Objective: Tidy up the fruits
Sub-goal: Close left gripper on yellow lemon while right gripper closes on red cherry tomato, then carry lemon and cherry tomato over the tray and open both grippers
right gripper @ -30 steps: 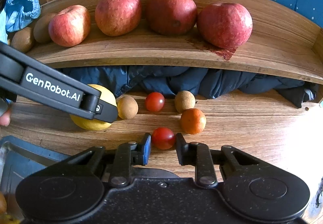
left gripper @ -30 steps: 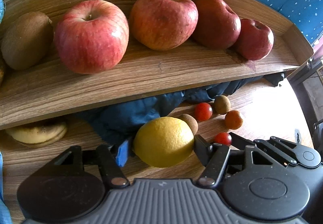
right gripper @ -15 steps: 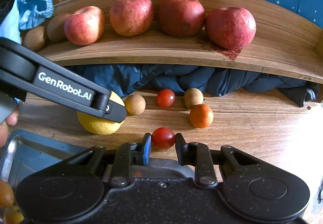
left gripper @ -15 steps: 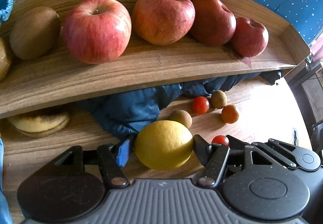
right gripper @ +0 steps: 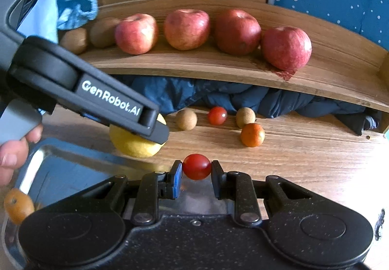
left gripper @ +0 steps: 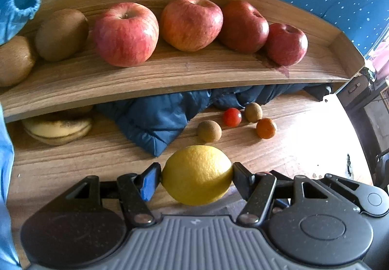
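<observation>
Lemon [left gripper: 197, 174] clamped in left hand-held gripper [left gripper: 197, 176]; tomato [right gripper: 196, 166] clamped in right hand-held gripper [right gripper: 196, 169], both near tray [right gripper: 60, 167].

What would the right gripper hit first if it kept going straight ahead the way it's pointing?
Probably the far cherry tomato on the table, then the blue jacket under the shelf. The right gripper already holds a cherry tomato. If it travels higher, it may pass over the fruit; depth is unclear.
</observation>
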`<state>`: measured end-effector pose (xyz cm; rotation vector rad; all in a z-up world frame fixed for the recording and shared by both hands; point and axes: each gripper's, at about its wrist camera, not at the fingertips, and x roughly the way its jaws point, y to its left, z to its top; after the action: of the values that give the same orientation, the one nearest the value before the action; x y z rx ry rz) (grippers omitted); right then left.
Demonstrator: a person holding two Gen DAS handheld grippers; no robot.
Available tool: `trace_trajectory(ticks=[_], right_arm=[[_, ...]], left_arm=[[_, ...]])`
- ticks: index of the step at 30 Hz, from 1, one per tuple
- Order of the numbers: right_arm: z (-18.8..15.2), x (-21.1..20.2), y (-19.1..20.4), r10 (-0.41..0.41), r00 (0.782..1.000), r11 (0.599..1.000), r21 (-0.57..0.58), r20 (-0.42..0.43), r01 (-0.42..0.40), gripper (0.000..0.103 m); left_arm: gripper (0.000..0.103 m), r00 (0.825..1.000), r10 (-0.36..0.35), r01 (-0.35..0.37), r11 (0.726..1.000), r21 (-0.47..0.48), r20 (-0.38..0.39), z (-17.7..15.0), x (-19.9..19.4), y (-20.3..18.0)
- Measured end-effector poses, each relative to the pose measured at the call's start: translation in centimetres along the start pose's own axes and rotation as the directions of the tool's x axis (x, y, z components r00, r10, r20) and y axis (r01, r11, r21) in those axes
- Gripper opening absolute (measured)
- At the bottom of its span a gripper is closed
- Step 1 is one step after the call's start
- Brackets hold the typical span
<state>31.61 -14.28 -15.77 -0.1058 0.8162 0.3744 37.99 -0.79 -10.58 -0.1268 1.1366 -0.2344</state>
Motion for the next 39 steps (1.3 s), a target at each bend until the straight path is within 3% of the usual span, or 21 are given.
trace_trajectory(ticks=[18, 39], right_arm=[[-4.7, -4.8, 0.6, 0.050, 0.998, 0.997, -0.058, -0.042, -0.052, 0.027], [-9.3, -8.8, 1.1, 0.044, 0.997, 0.998, -0.043, -0.070, -0.047, 0.027]], left_arm=[[0.068, 1.000, 0.007, -0.007, 0.999, -0.041, -0.018, -5.8, -2.0, -1.4], [0.068, 0.999, 0.009, -0.010, 1.000, -0.023, -0.052, -11.8, -2.4, -3.4]])
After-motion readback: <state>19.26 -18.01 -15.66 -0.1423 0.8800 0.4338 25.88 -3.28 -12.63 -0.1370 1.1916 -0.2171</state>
